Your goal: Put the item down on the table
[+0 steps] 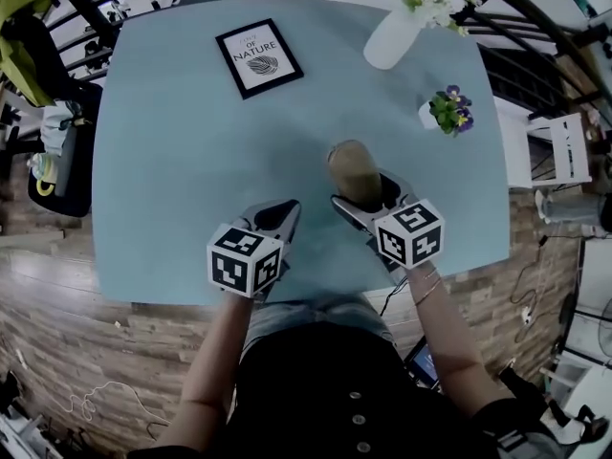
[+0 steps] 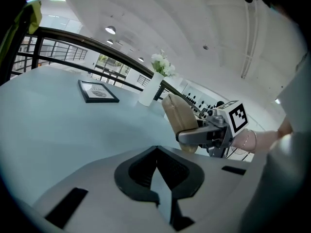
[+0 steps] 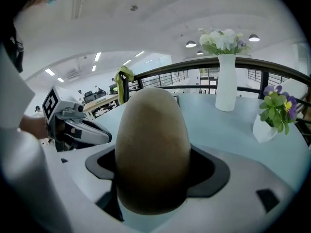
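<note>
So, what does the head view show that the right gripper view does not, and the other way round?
Only the head view shows the wooden floor, the person's dark top and the marker cube on the right claw. Only the right gripper view shows the ceiling lamps. Both show the brown item gripped in the right claw, the left claw shut with nothing in it, the white vase, the small potted plant and the blue table.

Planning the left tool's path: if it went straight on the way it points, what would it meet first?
Probably the white vase, passing just left of the brown item; depth unclear.
</note>
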Motion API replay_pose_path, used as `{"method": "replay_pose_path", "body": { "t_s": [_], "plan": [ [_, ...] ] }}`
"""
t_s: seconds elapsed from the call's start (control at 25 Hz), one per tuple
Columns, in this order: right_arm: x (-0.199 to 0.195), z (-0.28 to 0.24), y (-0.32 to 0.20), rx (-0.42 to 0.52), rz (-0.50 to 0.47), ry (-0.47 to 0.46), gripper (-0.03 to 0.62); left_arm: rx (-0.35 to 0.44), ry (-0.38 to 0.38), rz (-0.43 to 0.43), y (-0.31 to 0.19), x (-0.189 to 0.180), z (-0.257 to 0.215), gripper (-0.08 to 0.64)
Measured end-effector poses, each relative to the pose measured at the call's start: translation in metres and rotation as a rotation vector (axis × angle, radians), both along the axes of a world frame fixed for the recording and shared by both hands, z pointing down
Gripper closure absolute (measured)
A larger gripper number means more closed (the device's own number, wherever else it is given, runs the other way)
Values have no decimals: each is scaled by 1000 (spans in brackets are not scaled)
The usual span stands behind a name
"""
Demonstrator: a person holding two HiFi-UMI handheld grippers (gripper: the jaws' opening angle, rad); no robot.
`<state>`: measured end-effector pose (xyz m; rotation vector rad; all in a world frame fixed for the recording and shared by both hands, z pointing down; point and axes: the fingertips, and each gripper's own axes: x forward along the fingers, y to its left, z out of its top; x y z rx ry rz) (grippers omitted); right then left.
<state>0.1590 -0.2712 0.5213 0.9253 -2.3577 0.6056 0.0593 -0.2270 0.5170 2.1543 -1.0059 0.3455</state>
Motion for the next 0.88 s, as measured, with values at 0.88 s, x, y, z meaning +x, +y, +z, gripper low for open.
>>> {"method": "replay_pose_path", "body": {
  "t_s": [0.88],
  "plan": [
    [13,47,-71,-47,-110,194,192,-29,76,-13,-33,4,19,543]
  ]
}}
